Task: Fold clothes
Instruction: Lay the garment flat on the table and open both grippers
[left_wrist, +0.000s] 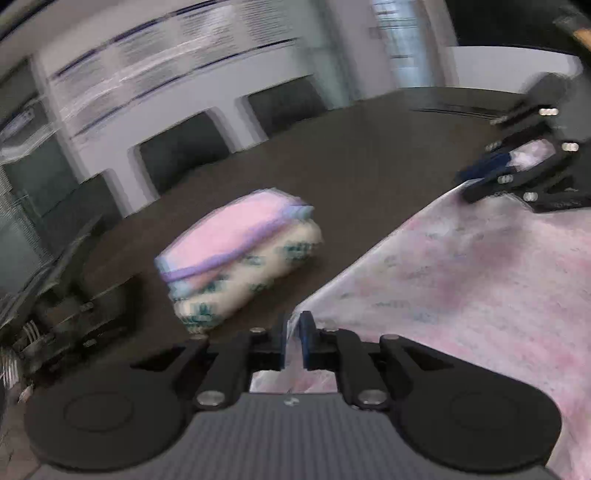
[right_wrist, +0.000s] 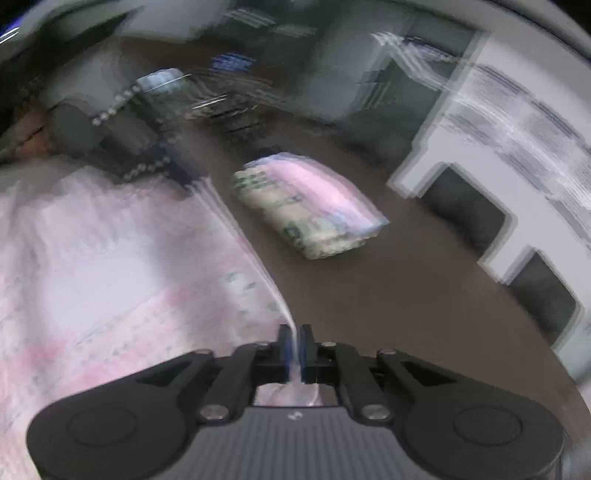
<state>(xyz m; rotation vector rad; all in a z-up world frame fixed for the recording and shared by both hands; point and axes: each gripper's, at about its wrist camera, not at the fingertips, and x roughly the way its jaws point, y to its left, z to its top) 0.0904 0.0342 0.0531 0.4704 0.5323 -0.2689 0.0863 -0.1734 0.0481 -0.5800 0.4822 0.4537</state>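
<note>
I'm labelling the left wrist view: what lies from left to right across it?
Stack of folded clothes → left hand-held gripper, shut on the pink cloth's edge → pink cloth → right hand-held gripper.

Motion blur smears both views. The print on the folded stack (left_wrist: 236, 254) is unreadable; the layers at its near end cannot be counted. Behind the stack, the wall posters (left_wrist: 177, 48) show only streaks. The pink cloth (left_wrist: 480, 280) runs off the frame's right and bottom edges, its shape untold. In the right wrist view, the left gripper (right_wrist: 173, 170) beyond the cloth is a dark smear.
</note>
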